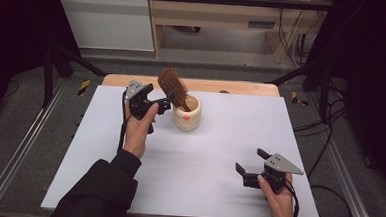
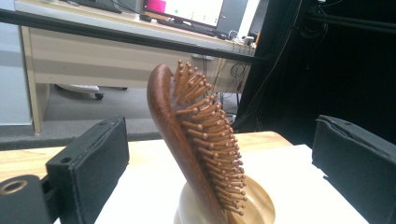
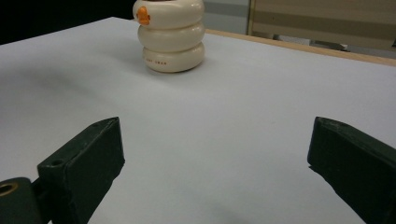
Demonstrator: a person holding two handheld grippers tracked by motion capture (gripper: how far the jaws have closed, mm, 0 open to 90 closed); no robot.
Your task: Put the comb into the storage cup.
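hairbrush (image 2: 196, 140) between wide left gripper (image 1: 162, 100) jaws, untouched, in cup (image 1: 187, 113)

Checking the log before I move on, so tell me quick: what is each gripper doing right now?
Left gripper: open, jaws either side of the hairbrush in the holder, not gripping.
Right gripper: open, holding nothing.

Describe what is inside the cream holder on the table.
A wooden hairbrush stands tilted in the holder, head up, bristles showing. Its handle end goes down inside; the holder's wall hides it.
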